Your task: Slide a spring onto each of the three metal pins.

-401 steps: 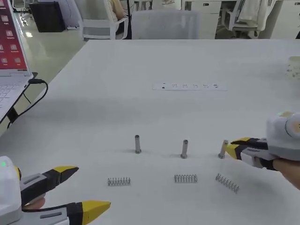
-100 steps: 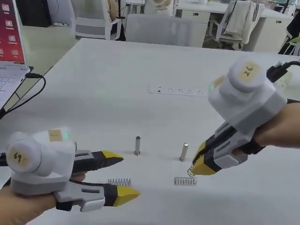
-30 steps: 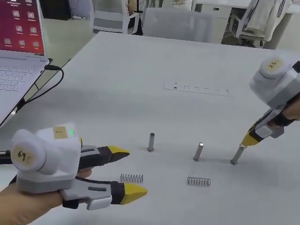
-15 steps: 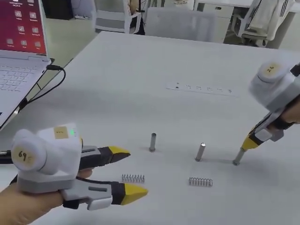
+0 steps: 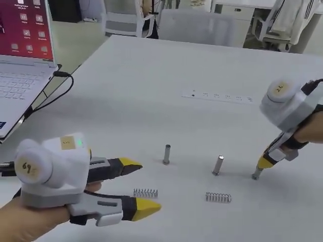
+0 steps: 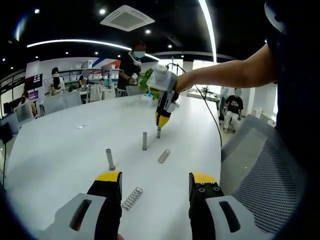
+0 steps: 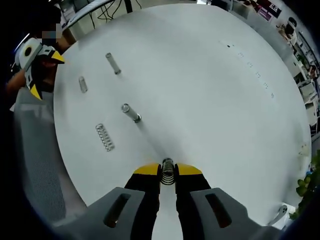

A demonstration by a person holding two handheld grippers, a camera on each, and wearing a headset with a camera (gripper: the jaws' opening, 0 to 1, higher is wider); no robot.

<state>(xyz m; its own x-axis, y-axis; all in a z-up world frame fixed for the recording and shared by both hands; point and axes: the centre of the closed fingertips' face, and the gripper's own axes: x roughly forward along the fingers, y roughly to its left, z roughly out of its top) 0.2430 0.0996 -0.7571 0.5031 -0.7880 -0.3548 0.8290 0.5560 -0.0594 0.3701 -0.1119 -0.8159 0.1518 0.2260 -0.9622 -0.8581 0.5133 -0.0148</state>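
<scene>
Three upright metal pins stand in a row on the white table: left pin, middle pin, right pin. My right gripper comes down on the right pin from above. It is shut on a spring, whose coils show end-on between the yellow fingertips. Two more springs lie flat in front of the pins, one on the left and one in the middle. My left gripper hovers open and empty just left of the left spring.
An open laptop with a black cable sits at the table's left edge. A white power strip lies flat behind the pins. Chairs and desks stand beyond the far edge. People stand in the room in the left gripper view.
My right gripper has sunk lower along the right pin with the spring in its jaws. The left gripper has stayed put, and the head camera has drifted a little.
</scene>
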